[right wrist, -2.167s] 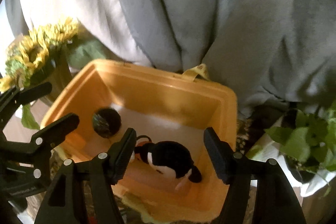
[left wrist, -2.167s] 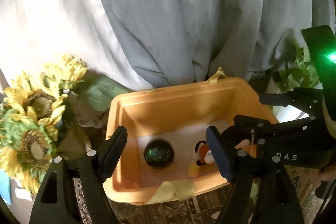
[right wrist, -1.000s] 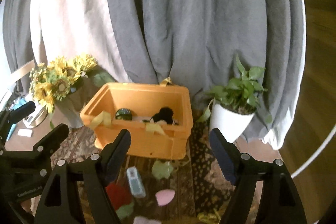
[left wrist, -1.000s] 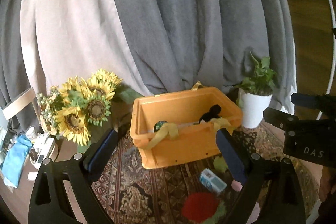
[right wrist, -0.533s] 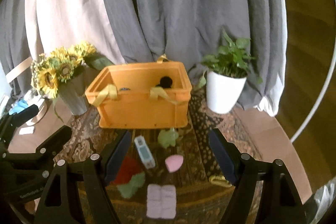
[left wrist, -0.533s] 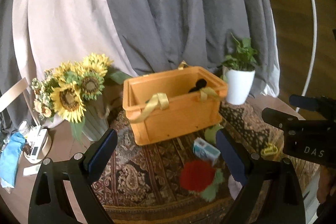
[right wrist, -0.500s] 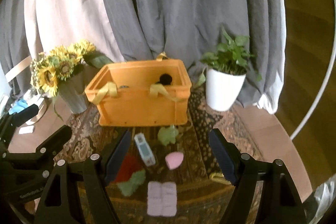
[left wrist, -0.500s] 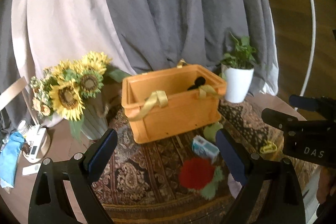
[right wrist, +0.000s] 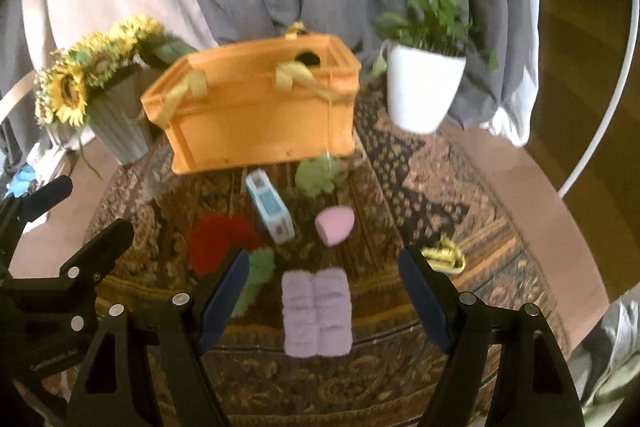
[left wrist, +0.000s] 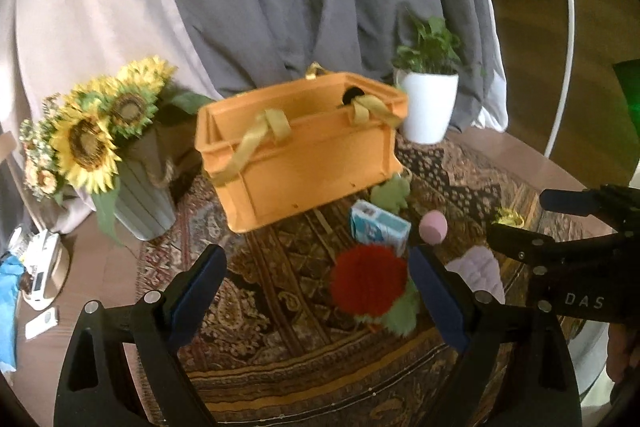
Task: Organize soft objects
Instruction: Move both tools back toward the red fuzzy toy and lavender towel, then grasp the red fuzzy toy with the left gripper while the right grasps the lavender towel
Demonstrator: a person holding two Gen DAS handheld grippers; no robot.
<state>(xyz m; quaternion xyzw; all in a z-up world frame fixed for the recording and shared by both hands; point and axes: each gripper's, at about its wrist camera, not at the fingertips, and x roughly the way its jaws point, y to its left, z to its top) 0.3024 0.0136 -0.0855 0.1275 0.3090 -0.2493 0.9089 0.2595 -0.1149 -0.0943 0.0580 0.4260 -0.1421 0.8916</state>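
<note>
The lilac folded cloth (right wrist: 317, 311) lies flat on the patterned rug (right wrist: 420, 163), nearest of the loose pieces and squarely ahead of the right gripper (right wrist: 324, 301), whose jaws stand wide apart with nothing between them. I judge this the likely next pick — come down with the fingers straddling its narrow width, pinch a fold rather than the whole pad, and lift clear before swinging toward the orange crate (right wrist: 256, 107).

The cloth looks plush and ribbed, doubled over with a seam down its middle; it should give under the pads and may unfold if caught by one layer only.

Just beyond it sit a pink egg-shaped sponge (right wrist: 334, 221), a red fuzzy ball with green leaves (left wrist: 370, 287), a pale green soft toy (right wrist: 318, 175) close to the crate's front wall, and a blue-and-white carton (right wrist: 270, 209) that looks rigid. Something dark already shows over the crate's rim. The left gripper (left wrist: 316, 301) is likewise spread and empty, hovering by the red ball.

A yellow clip (right wrist: 444, 255), sunflowers (left wrist: 86, 135) and a potted plant (right wrist: 424, 83) ring the rug.
</note>
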